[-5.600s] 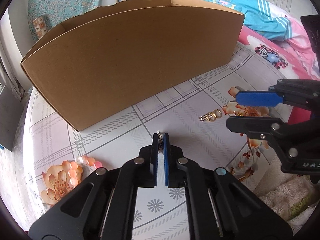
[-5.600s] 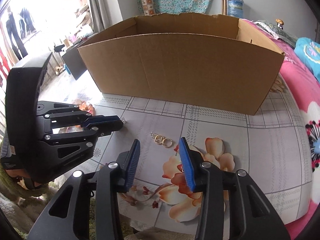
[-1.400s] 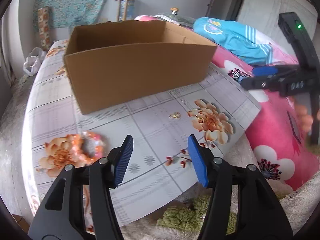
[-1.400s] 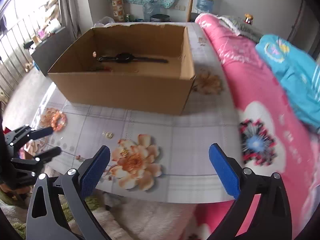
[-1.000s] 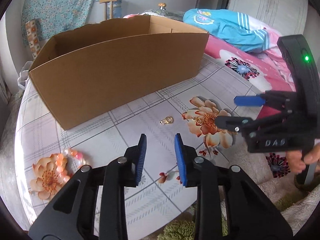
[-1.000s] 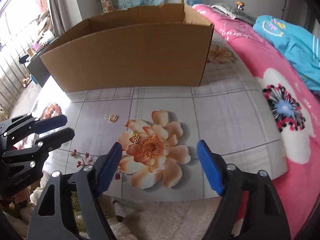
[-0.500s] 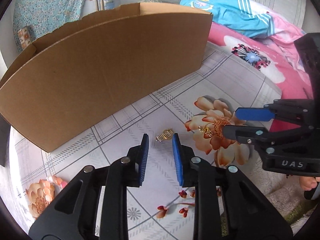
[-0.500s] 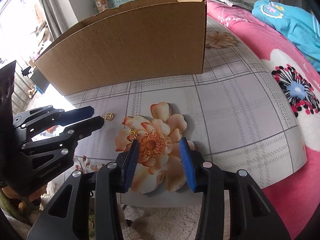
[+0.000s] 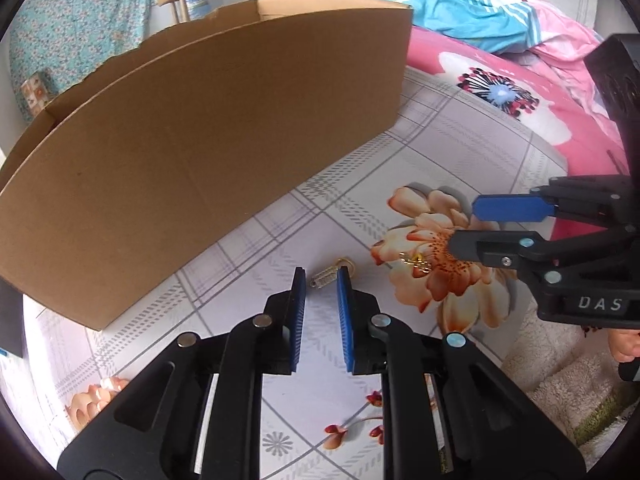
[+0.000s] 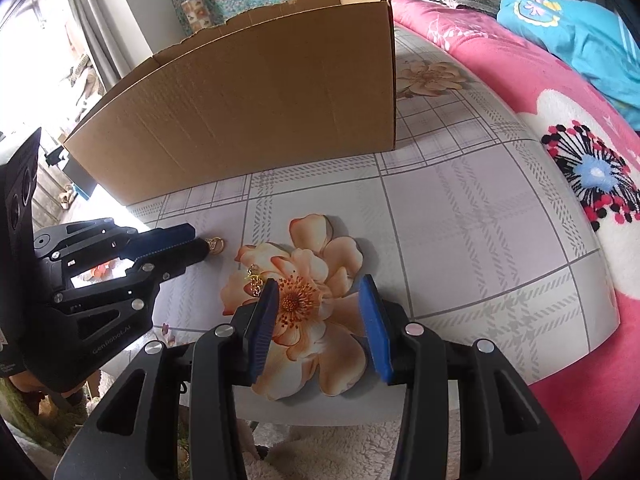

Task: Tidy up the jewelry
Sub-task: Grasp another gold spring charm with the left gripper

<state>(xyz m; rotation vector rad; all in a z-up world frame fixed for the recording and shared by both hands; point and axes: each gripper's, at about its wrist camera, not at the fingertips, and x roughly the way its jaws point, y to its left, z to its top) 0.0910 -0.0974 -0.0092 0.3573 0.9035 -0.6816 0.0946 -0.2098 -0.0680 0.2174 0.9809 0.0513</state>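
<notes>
The left claw [image 9: 321, 276] points down at the worktop [image 9: 432, 152] with its blue pads closing around a small gold earring [image 9: 328, 274] (the pads are not pressing it yet), near the front edge. The right claw [image 10: 318, 292] is partly open and holds nothing, and a second gold earring [image 10: 254, 278] lies on the printed flower just beside its left pad. A brown cardboard box [image 10: 248, 100] stands behind them.

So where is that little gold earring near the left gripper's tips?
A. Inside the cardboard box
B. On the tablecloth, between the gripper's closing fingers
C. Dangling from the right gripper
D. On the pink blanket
B: the earring lies on the tablecloth between the tips of the left gripper, whose jaws are closing.
</notes>
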